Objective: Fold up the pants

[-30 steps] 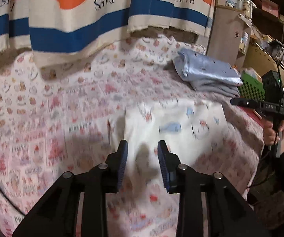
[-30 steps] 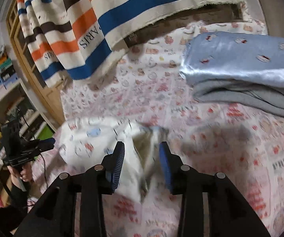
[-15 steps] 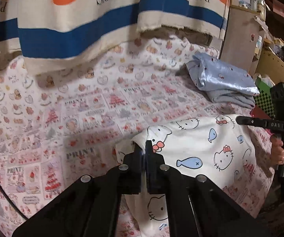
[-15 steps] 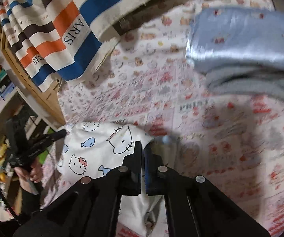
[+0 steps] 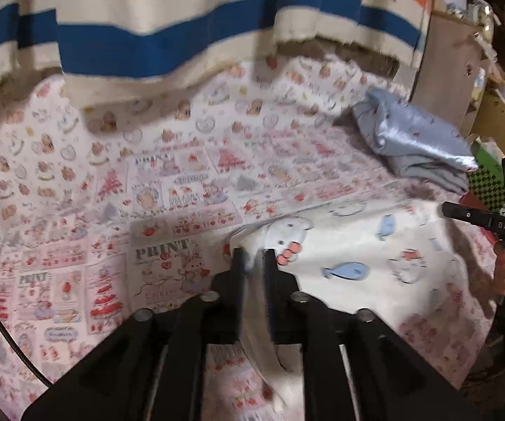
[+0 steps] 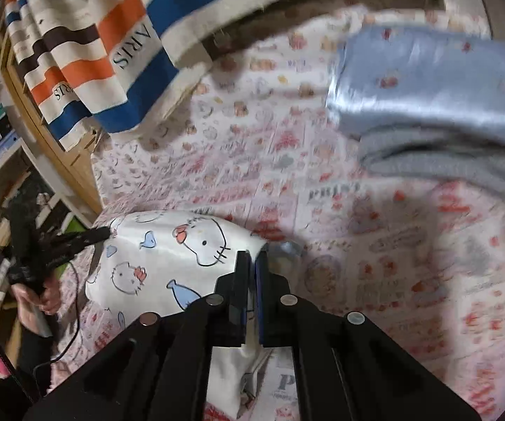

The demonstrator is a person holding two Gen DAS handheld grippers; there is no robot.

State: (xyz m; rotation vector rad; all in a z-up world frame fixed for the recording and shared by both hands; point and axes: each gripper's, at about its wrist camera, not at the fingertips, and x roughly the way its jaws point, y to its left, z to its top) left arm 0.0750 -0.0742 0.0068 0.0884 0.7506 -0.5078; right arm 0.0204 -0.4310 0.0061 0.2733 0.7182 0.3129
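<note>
Since a second ago both grippers have closed from wide open onto the pants (image 5: 368, 273), and the white cartoon-print cloth, then bunched and blurred, now spreads between them across the near part of the bed. The left gripper (image 5: 254, 263) has just been easing open a little; its jaws stand slightly apart with a fold of the pants' corner pinched between them, cloth trailing down past the pads. The right gripper (image 6: 253, 263) is nearly closed on the opposite corner of the pants. Ahead of the fingers lies a broad open stretch of patterned sheet (image 5: 112, 189), running to the striped towel (image 5: 182, 35) hanging at the far edge. A stack of folded blue and grey clothes (image 6: 438, 98) sits ahead and right of the right fingers, well apart from the pants.
</note>
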